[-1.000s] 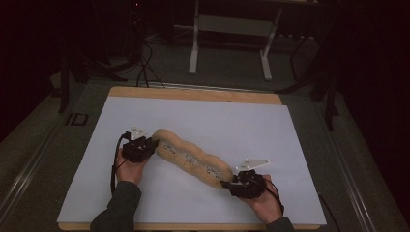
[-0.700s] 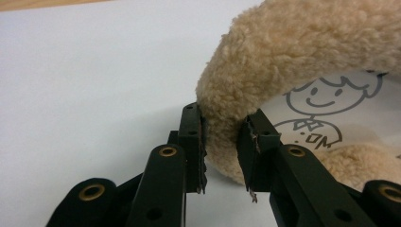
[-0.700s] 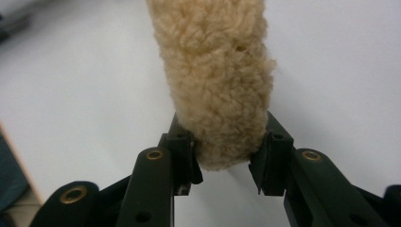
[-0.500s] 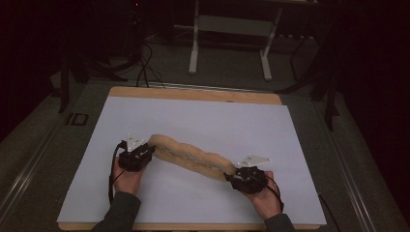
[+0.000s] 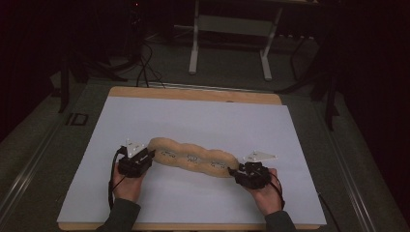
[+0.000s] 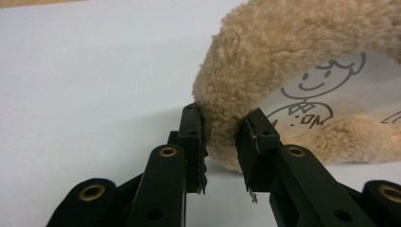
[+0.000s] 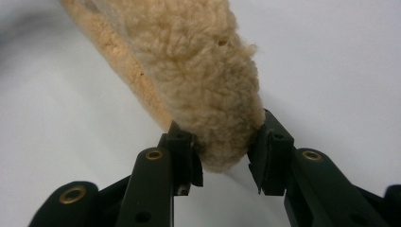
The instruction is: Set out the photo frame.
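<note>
A white sheet point(image 5: 203, 121) is laid on a wooden table point(image 5: 193, 94); behind it, a metal stand point(image 5: 232, 29) and cables point(image 5: 145, 63) are seen.

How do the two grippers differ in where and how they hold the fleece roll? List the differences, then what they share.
The left gripper clamps the fleece roll at its farther end, the right gripper its nearer end. The left gripper's fingers pinch a narrow fold; the right gripper's fingers span the whole tip. Both are shut on it.

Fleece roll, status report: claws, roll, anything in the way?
Left claw and right claw each clamped on one end. Fleece roll stretched between them over the white sheet. Nothing obstructing.
</note>
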Available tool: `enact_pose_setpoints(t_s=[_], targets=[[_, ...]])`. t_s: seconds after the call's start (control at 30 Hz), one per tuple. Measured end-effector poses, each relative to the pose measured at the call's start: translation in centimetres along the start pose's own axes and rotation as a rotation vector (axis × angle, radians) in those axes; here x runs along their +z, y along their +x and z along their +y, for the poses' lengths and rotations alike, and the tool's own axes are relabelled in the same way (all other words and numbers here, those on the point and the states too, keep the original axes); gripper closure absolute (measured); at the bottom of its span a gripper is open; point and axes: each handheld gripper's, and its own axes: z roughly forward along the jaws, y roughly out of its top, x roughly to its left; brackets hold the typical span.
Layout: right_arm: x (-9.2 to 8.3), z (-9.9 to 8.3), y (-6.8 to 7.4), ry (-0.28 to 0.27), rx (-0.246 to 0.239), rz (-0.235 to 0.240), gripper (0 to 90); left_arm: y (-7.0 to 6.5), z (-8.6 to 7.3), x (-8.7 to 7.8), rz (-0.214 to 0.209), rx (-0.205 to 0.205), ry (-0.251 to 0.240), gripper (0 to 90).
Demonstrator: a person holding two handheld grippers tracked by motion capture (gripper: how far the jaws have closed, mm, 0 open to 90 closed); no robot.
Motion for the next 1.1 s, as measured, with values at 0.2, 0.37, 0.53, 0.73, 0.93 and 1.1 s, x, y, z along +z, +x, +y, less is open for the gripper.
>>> enact_pose_setpoints(t_s=[0.2,0.37,0.53,0.73,0.93,1.1], targets=[[0.2,0.4,-0.6,-0.028,0.011,-0.01,64.9,-0.3,-0.2,-0.5,0.011,-0.02,-0.005,73.7],[0.7,0.8,-1.4,-0.044,0.019,-0.005,65.3,-0.5,-0.4,-0.9,0.016,-0.028,-0.002,73.6],[0.9,1.0,-1.7,-0.053,0.034,-0.016,65.6,-0.7,-0.4,-1.1,0.019,-0.031,-0.006,73.5],[0.9,1.2,-2.1,-0.078,0.042,-0.018,65.7,-1.0,-0.4,-1.3,0.026,-0.043,-0.017,73.5],[1.5,1.2,-2.6,-0.075,0.056,-0.013,65.9,-1.0,-0.3,-1.1,0.026,-0.044,-0.013,73.4],[1.9,1.4,-3.5,-0.085,0.096,-0.011,66.0,-1.0,0.1,-0.9,0.005,-0.034,-0.029,73.3]])
